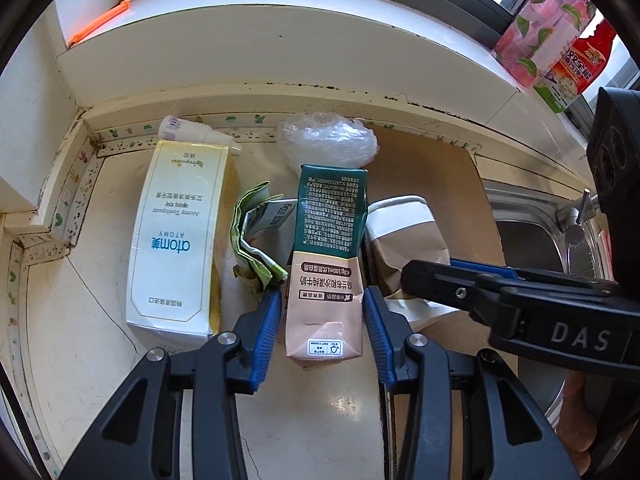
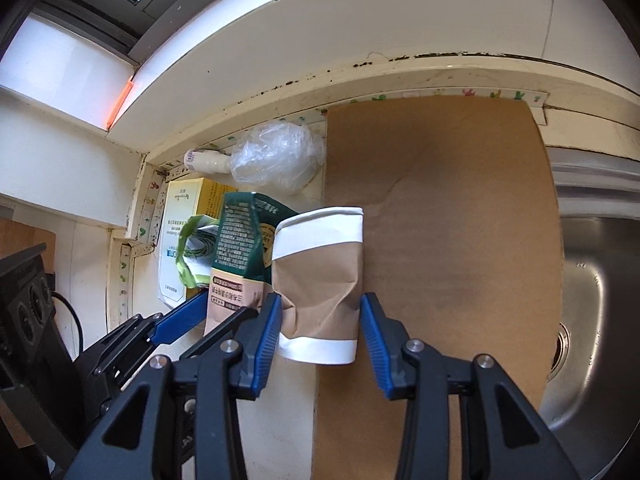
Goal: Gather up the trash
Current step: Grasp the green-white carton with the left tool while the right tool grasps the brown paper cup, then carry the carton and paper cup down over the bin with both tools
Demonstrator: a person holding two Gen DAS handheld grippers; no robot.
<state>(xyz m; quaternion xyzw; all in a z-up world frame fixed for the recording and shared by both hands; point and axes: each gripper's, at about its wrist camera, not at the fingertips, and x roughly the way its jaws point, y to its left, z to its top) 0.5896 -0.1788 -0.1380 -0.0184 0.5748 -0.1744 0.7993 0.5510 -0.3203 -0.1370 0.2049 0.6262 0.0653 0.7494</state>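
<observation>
A green and pink milk carton (image 1: 326, 248) lies on the cream counter (image 1: 100, 280). My left gripper (image 1: 322, 300) straddles its lower end; the blue pads (image 1: 266, 332) stand beside its sides, with a thin gap at the left one, so it is open. Right of the carton lies a crushed brown and white paper cup (image 2: 320, 280), and my right gripper (image 2: 320, 312) is shut on its creased middle. In the left wrist view the right gripper (image 1: 424, 270) reaches in from the right onto the cup (image 1: 404, 232). In the right wrist view the left gripper (image 2: 216, 312) flanks the carton (image 2: 236, 240).
A white and yellow toothpaste box (image 1: 176, 240) and a crumpled green wrapper (image 1: 252, 240) lie left of the carton. A clear plastic wad (image 1: 328, 140) and a small white bottle (image 1: 192, 130) sit by the back wall. A brown board (image 2: 440, 220) borders the steel sink (image 2: 592, 280).
</observation>
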